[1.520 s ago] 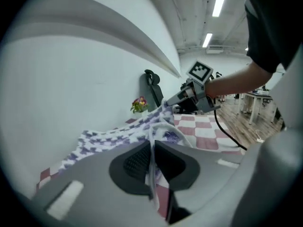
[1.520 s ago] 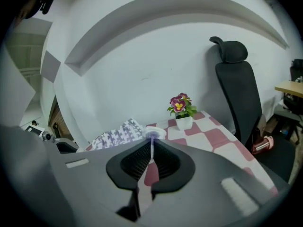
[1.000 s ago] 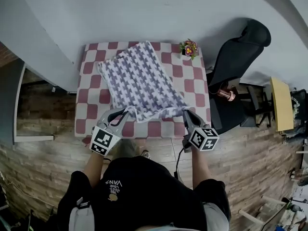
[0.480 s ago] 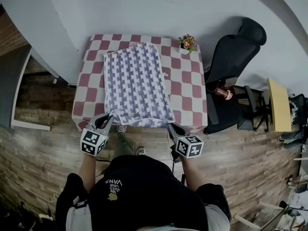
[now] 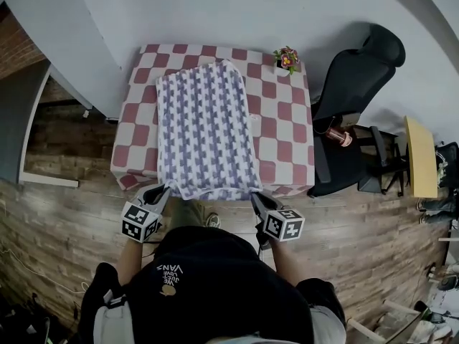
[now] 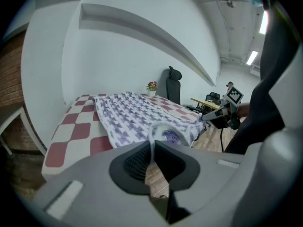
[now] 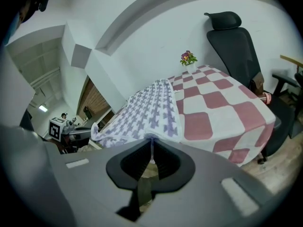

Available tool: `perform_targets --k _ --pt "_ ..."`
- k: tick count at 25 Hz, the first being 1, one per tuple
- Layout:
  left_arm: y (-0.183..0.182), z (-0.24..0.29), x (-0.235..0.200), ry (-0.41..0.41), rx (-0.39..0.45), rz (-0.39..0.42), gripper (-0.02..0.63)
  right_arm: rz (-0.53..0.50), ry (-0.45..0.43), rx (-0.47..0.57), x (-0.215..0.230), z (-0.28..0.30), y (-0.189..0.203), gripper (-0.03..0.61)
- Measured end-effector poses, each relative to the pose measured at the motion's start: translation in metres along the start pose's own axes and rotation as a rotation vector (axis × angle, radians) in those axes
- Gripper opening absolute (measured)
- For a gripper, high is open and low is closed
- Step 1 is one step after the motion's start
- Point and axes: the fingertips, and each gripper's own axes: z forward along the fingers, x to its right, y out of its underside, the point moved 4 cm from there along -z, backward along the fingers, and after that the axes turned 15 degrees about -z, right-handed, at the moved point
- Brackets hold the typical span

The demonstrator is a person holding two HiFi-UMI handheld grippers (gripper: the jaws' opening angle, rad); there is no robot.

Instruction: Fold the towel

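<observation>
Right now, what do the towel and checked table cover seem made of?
Towel: soft woven or terry cloth, matte; it sags and curls at the held corners. Table cover: likely thin cloth or vinyl; it drapes over the edge, finish unclear.

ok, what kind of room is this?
Probably an office or lab room: black office chair, a yellow desk nearby, and the towel on a checkered table against a white wall.

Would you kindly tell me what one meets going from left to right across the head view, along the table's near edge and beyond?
The left gripper, shut on one towel corner → towel → right gripper, shut on the other corner → black office chair → yellow board.
</observation>
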Motion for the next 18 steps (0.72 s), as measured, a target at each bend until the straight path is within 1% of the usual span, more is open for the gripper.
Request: perform_targets --k 4,7,9,11,14,15,16,17,18 --pt "-0.019 0.005 -0.014 -0.022 0.041 0.005 0.031 -0.02 0.027 0.025 0.003 0.014 -0.03 0.023" --pt "-0.034 0.018 -0.032 -0.053 0.052 -0.013 0.034 -0.056 0.058 0.001 0.012 0.035 -0.057 0.036" --pt "-0.044 0.032 -0.046 -0.074 0.049 -0.042 0.034 -0.074 0.076 -0.026 0.02 0.052 -0.076 0.066" --pt "-0.055 0.047 -0.062 -0.096 0.041 -0.088 0.034 -0.08 0.078 -0.041 0.028 0.068 -0.094 0.102" --pt "-0.072 0.068 -0.086 -0.115 0.024 -0.136 0.037 -0.076 0.094 -0.063 0.043 0.09 -0.118 0.177" --pt "-0.076 0.074 -0.093 -0.111 0.013 -0.148 0.059 -0.075 0.103 -0.07 0.049 0.097 -0.125 0.194" --pt "-0.081 0.08 -0.101 -0.102 0.001 -0.16 0.099 -0.072 0.113 -0.076 0.055 0.103 -0.133 0.209" --pt "-0.086 0.084 -0.108 -0.092 -0.007 -0.17 0.133 -0.068 0.122 -0.077 0.061 0.109 -0.141 0.212" --pt "-0.093 0.087 -0.117 -0.085 -0.01 -0.177 0.152 -0.063 0.13 -0.076 0.067 0.114 -0.149 0.212"
